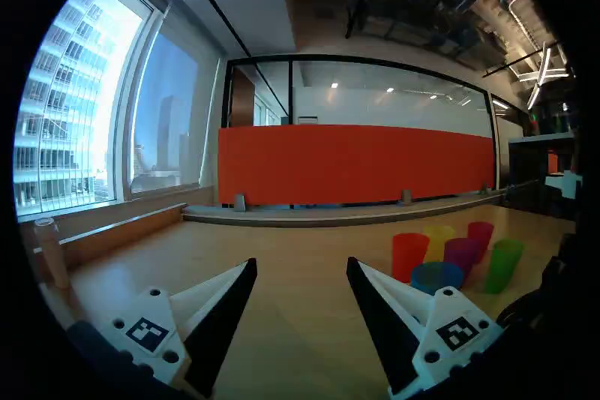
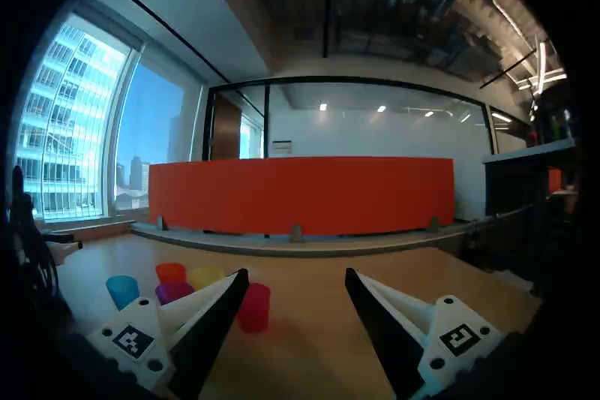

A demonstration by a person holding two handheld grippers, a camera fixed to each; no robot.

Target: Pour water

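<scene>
Two tongs, both released, fingers spread wide, grasping nothing.
Left gripper view: window shining at left edge; left tongs hanging over wooden surface; orange panel running behind; at right, standing upright on surface, close together: red cup, blue cup, yellow cup, purple cup, crimson cup, green cup.
Right gripper view: cups grouping at left, some hiding partly behind left finger; right tongs hanging over surface, centre; orange panel stretching across behind.
</scene>
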